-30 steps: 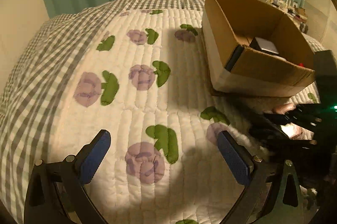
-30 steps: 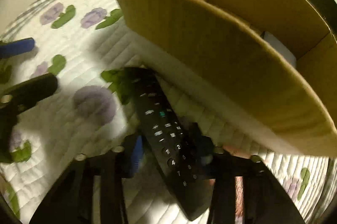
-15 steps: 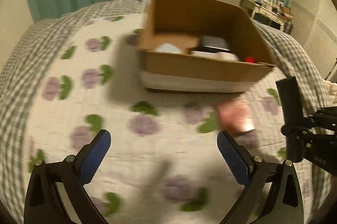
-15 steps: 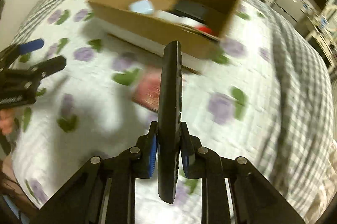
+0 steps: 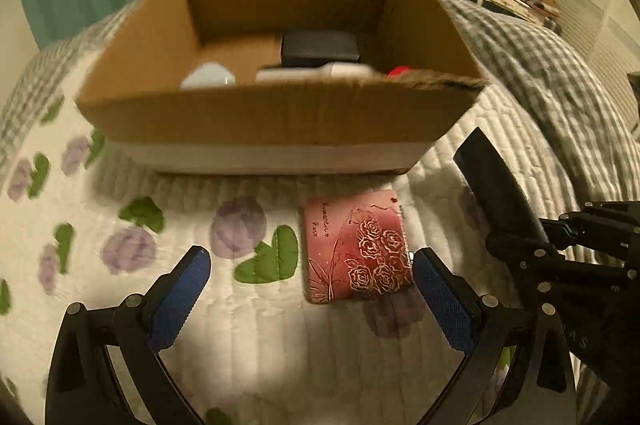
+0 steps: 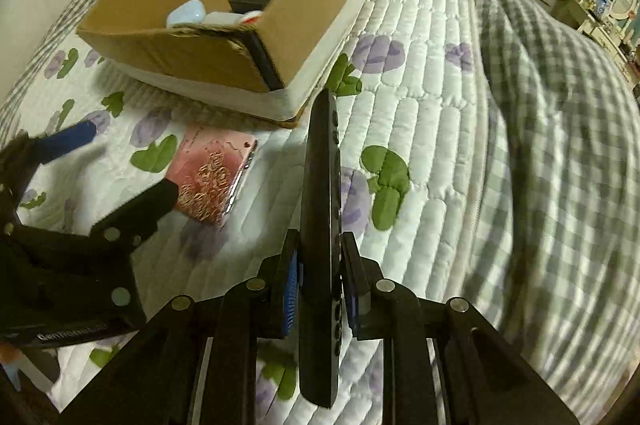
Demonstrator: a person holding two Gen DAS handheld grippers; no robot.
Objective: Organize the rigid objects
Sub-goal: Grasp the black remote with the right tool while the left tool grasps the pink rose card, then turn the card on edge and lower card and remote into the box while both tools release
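Note:
A black remote control [image 6: 320,193] stands on edge between the pads of my right gripper [image 6: 320,289], which is shut on it and holds it above the quilt. The same remote [image 5: 496,193] shows at the right of the left wrist view. My left gripper [image 5: 308,289] is open, its blue pads [image 5: 440,301] either side of a pink box with gold roses [image 5: 356,249] lying on the bed. That pink box [image 6: 212,177] lies just in front of the open cardboard box [image 5: 272,117], seen again as the cardboard box [image 6: 208,61] in the right wrist view.
Inside the cardboard box lie a black case [image 5: 320,47], a white bottle [image 5: 316,71], a pale rounded object [image 5: 208,75] and something red [image 5: 400,70]. The floral quilt [image 6: 420,105] covers the bed, with a grey checked blanket [image 6: 560,145] to the right. Furniture stands far behind.
My right gripper shut on the remote and lifted it off the quilt, turning it on edge. My left gripper swung over to the pink box in front of the cardboard box.

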